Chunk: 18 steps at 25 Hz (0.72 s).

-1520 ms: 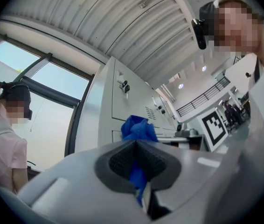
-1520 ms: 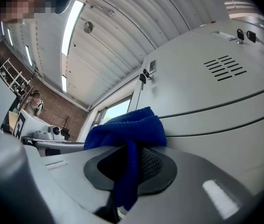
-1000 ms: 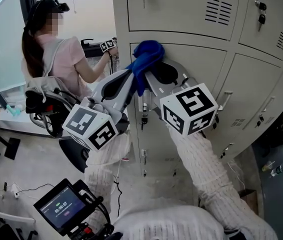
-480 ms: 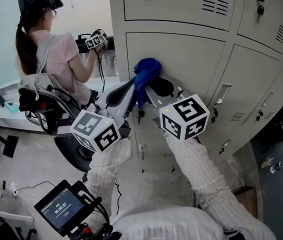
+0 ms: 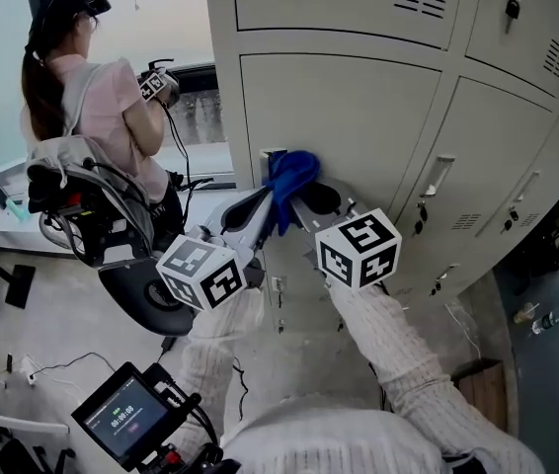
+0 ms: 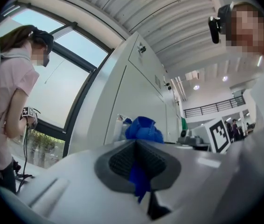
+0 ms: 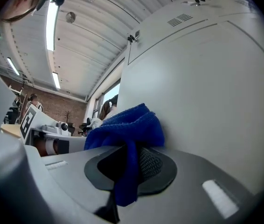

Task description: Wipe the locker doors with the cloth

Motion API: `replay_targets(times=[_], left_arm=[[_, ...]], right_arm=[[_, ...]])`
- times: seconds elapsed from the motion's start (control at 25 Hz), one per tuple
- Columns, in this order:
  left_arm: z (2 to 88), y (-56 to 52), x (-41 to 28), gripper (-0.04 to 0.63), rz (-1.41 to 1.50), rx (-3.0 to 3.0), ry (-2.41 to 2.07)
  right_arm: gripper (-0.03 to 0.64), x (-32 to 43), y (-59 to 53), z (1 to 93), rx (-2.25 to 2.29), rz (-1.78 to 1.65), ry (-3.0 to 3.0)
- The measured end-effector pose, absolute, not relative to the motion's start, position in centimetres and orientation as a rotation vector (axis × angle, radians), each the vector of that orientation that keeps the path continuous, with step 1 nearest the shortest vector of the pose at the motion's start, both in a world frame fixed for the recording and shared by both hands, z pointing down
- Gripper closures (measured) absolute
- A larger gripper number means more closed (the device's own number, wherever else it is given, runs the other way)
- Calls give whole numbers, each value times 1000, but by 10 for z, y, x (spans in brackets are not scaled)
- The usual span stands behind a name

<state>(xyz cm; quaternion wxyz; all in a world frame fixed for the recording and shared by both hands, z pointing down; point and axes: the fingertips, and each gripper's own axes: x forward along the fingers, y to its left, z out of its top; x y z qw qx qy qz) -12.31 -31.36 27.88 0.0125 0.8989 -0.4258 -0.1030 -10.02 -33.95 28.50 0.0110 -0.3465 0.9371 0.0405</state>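
Note:
A blue cloth [image 5: 290,178] is bunched against the lower left part of a grey locker door [image 5: 359,117], close to its left edge. Both grippers meet at the cloth. My left gripper [image 5: 268,202] is shut on the cloth [image 6: 143,129] from the left, and a blue strip hangs between its dark pads [image 6: 118,161]. My right gripper [image 5: 304,197] is shut on the same cloth [image 7: 125,125] from the right, with a fold trailing down over its pads [image 7: 149,164]. The door surface fills the right gripper view behind the cloth.
A person in a pink top [image 5: 92,107] stands at the left holding another gripper, beside a black chair [image 5: 102,215]. Neighbouring locker doors with handles [image 5: 436,181] and keys [image 5: 513,6] lie to the right. A small screen [image 5: 121,415] sits at the bottom left.
Both grippers have slid down the locker door with the cloth, from near its top edge to its lower left part. The person at the left has turned further away.

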Motion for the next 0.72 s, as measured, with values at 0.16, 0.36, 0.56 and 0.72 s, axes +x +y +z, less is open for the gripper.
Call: replay_targets(times=[0.16, 0.36, 0.56, 0.72], left_arm=[[296, -313, -118, 589, -293, 2777, -1323], [330, -313, -109, 589, -224, 2734, -1285], [352, -307, -104, 589, -238, 2689, -1255], [376, -305, -101, 589, -215, 2639, -1232]], right_arm=[[566, -96, -341, 308, -1095, 77, 2946], [568, -88, -344, 346, -1135, -39, 2945], [568, -86, -346, 374, -1161, -123, 2954], [568, -84, -347, 393, -1180, -171, 2970]])
